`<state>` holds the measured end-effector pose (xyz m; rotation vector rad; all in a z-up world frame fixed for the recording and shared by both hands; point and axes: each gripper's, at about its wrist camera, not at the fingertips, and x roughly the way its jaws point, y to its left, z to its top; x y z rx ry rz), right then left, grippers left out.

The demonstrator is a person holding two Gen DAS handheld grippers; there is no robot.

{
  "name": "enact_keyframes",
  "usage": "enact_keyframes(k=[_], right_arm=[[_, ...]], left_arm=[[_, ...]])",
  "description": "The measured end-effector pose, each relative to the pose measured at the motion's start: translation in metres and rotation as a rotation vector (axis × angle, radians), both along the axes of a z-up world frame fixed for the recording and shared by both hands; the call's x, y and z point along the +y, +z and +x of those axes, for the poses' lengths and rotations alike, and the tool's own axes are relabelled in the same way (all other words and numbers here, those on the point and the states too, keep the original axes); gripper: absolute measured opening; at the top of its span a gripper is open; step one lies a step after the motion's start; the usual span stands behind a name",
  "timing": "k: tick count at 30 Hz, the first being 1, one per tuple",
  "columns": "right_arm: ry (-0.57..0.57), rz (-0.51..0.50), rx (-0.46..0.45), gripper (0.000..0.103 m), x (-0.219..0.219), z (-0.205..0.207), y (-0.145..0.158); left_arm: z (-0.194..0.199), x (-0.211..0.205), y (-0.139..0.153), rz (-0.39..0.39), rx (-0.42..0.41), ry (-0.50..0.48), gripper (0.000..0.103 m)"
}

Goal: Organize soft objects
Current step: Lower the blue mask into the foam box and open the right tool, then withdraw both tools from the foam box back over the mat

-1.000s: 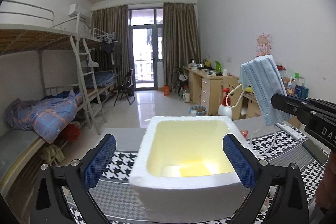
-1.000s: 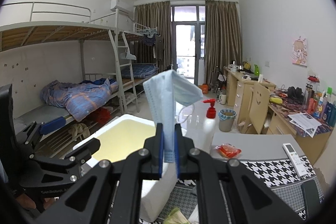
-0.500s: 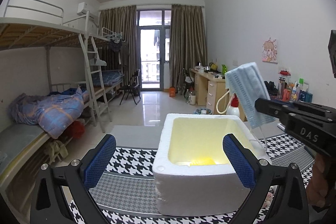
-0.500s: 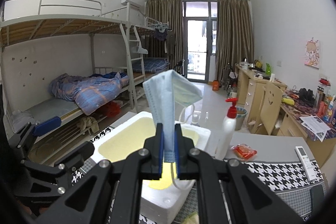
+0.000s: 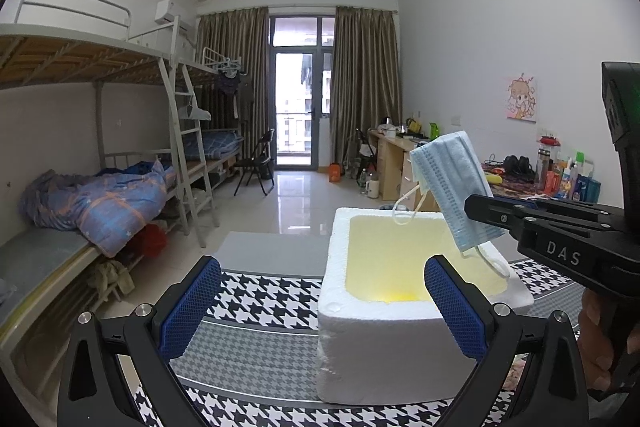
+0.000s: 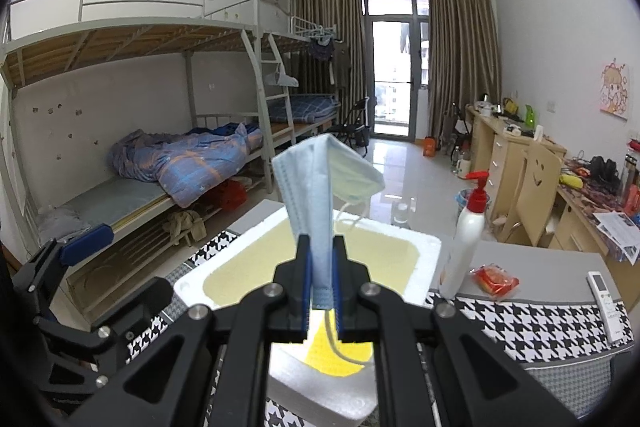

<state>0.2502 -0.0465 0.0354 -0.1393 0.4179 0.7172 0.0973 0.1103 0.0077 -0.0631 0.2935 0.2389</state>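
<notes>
**Folded face mask pinched above the foam box**

Right gripper (image 6: 321, 301): black angular frame, blue-padded fingers drawn almost together, only the mask's thickness between them. They clamp the lower edge of a pale blue surgical mask (image 6: 316, 195), pleated non-woven fabric, folded double so it stands up as a tall narrow wedge with one flap bulging to the right. Its white elastic ear loops dangle; one hangs below the pads into the box. In the left wrist view the mask (image 5: 454, 193) hangs tilted over the box's right wall, a loop drooping just inside the rim.

Left gripper (image 5: 322, 301): same black frame, blue mesh-textured pads spread wide, nothing between them. The right pad overlaps the box's near right corner in view; contact cannot be judged.

Below: a white styrofoam box (image 5: 372, 343), thick grainy walls, rounded rectangular cavity tinted yellow, a brighter yellow patch on its floor. It rests on a black-and-white houndstooth cloth (image 5: 256, 303) with grey bands.

Beside the box, on the right: a white pump bottle (image 6: 466, 239) with red dispenser, upright; a crinkled red packet (image 6: 495, 279); a white remote control (image 6: 606, 303) lying flat near the cloth's edge.
</notes>
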Motion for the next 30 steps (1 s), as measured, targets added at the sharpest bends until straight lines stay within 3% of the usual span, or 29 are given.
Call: enact_keyframes(k=[13,14,15,16,18,30], right_arm=[[-0.013,-0.039,0.049,0.014,0.013,0.009,-0.013],[-0.013,-0.036,0.052,0.017,0.013,0.008,-0.013],[-0.013,-0.036,0.046,0.029,0.012,0.007,-0.012],[-0.017,-0.034,0.034,0.047,0.012,0.005,-0.012],[-0.025,-0.021,0.006,0.071,0.012,0.003,-0.01],[0.001,-0.013,-0.016,0.075,0.007,-0.007,-0.006]], left_arm=[[0.0,0.009,-0.007,-0.021,0.009,0.022,0.102],[0.0,0.01,-0.007,-0.022,0.01,0.023,0.102],[0.0,0.01,-0.008,-0.022,0.011,0.023,0.102],[0.0,0.01,-0.008,-0.023,0.012,0.025,0.102],[0.0,0.01,-0.007,-0.022,0.012,0.024,0.102],[-0.005,0.015,-0.003,-0.024,0.007,0.038,0.102]])
